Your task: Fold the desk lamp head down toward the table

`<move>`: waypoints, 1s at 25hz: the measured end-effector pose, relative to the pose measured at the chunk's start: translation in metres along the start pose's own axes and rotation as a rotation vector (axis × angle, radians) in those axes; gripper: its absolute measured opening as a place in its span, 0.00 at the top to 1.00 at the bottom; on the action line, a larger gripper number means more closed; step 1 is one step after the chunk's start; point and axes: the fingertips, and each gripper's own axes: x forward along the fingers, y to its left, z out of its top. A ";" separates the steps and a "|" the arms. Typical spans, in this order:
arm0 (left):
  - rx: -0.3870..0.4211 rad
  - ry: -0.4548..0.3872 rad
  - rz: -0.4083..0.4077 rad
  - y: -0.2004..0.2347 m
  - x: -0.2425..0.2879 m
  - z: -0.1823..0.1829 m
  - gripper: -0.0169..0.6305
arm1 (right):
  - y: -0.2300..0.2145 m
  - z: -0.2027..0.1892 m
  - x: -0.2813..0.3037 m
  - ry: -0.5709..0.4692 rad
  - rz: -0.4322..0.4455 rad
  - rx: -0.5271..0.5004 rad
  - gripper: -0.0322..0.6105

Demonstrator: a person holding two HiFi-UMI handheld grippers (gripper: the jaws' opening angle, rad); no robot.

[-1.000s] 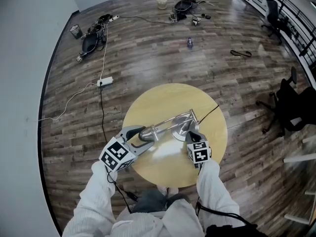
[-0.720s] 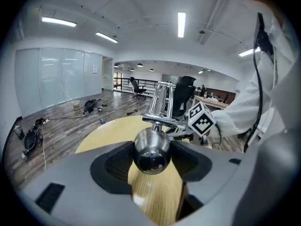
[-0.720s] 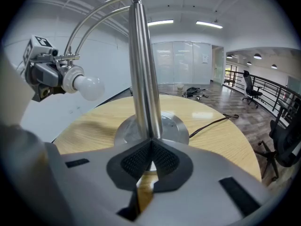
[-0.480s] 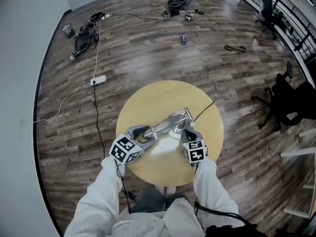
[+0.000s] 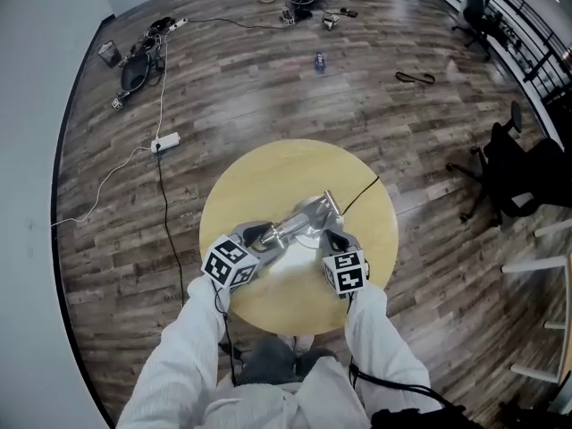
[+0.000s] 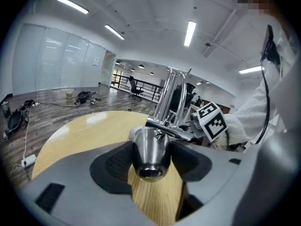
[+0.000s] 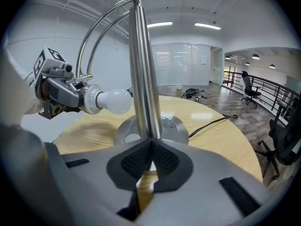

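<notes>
Holds unchanged since earlier: we find left gripper (image 5: 253, 237) fingers (image 6: 114, 163) clenched on lamp head (image 6: 150, 147), right gripper (image 5: 332, 239) clamping the stem (image 7: 141, 79) above the counter (image 5: 268, 172); head lies nine o'clock of stem.

Left gripper (image 6: 151, 163) clamps lamp head (image 6: 149, 147); right gripper (image 7: 150, 149) apparently pinches lamp stem (image 7: 141, 79); both arms (image 5: 183, 351) forward.
</notes>
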 end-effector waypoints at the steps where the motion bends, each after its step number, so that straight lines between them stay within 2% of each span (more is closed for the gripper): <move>1: -0.005 -0.002 -0.004 0.000 0.001 0.000 0.58 | 0.000 0.000 0.000 -0.002 -0.001 0.002 0.93; 20: -0.021 -0.031 -0.022 0.004 0.009 0.001 0.58 | 0.000 0.003 0.002 -0.025 -0.021 0.005 0.93; 25: -0.097 -0.097 0.034 0.005 0.006 -0.002 0.58 | 0.001 0.000 0.002 -0.018 -0.037 -0.002 0.93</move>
